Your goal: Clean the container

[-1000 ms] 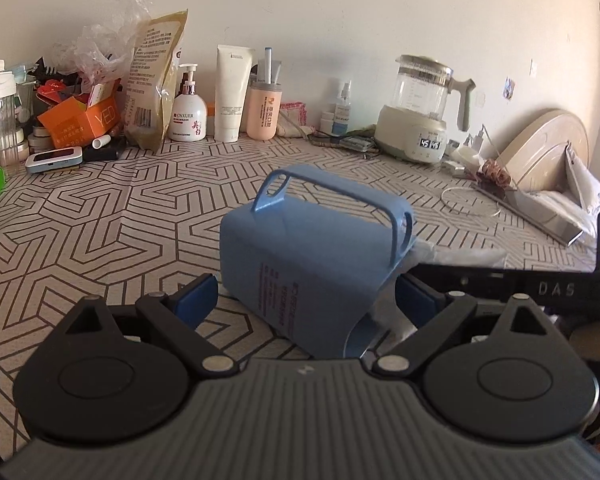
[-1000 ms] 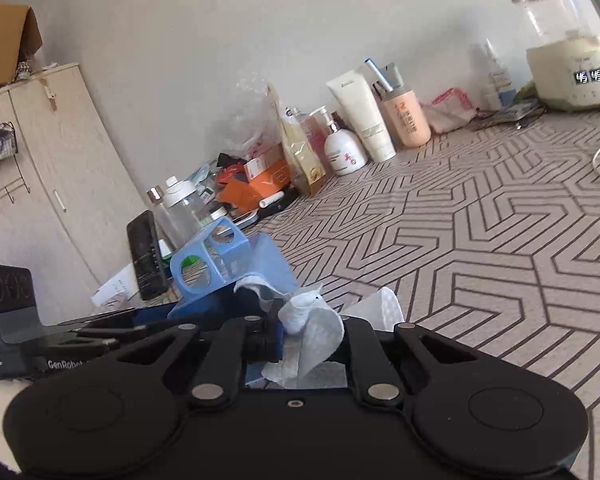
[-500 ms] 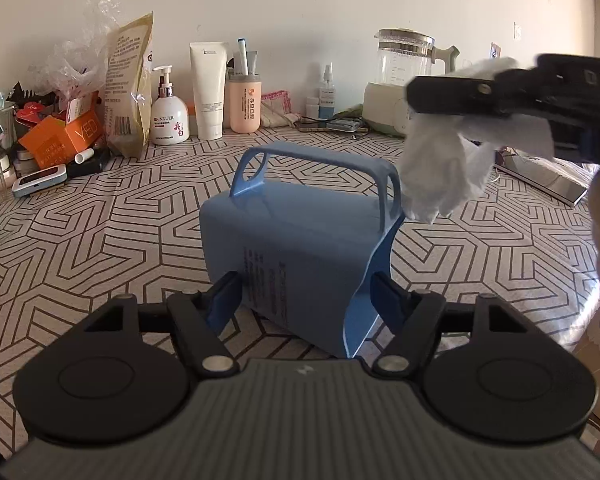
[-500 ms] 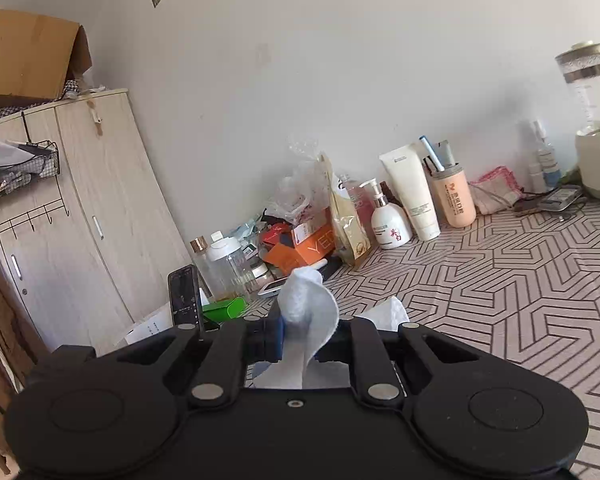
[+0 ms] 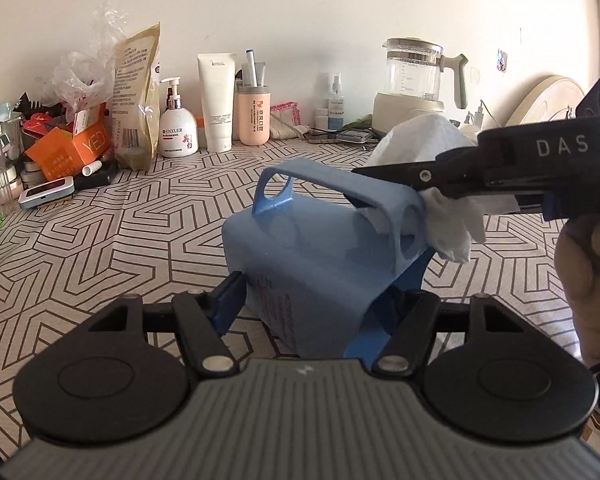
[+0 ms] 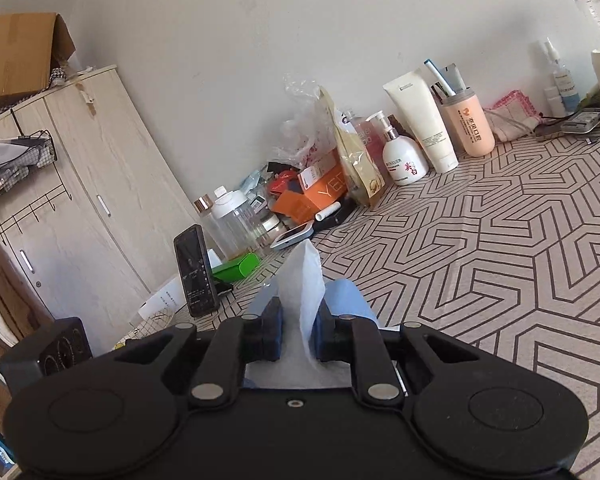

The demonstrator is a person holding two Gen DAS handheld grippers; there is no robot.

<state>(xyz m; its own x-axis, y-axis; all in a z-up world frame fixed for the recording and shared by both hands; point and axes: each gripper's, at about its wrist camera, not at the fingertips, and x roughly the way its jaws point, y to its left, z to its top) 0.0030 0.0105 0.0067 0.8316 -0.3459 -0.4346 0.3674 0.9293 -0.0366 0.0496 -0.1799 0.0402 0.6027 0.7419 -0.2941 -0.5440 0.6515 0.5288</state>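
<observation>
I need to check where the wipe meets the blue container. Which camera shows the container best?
The left wrist view: the blue container fills mid-frame, tilted, handle up, with the tissue at its right end. The right wrist view shows only a blue sliver behind the tissue.

A desk (image 5: 100, 248) covered in a geometric line pattern runs back to a white wall. Along the wall stand an orange box (image 5: 66, 152), a tall snack bag (image 5: 136, 100), a pump bottle (image 5: 178, 130), a white tube (image 5: 219, 100), a peach cup (image 5: 253, 114) and a glass kettle (image 5: 414, 84). A phone (image 6: 196, 270) stands upright near the desk's edge, beside a pale wooden cabinet (image 6: 80, 200).
</observation>
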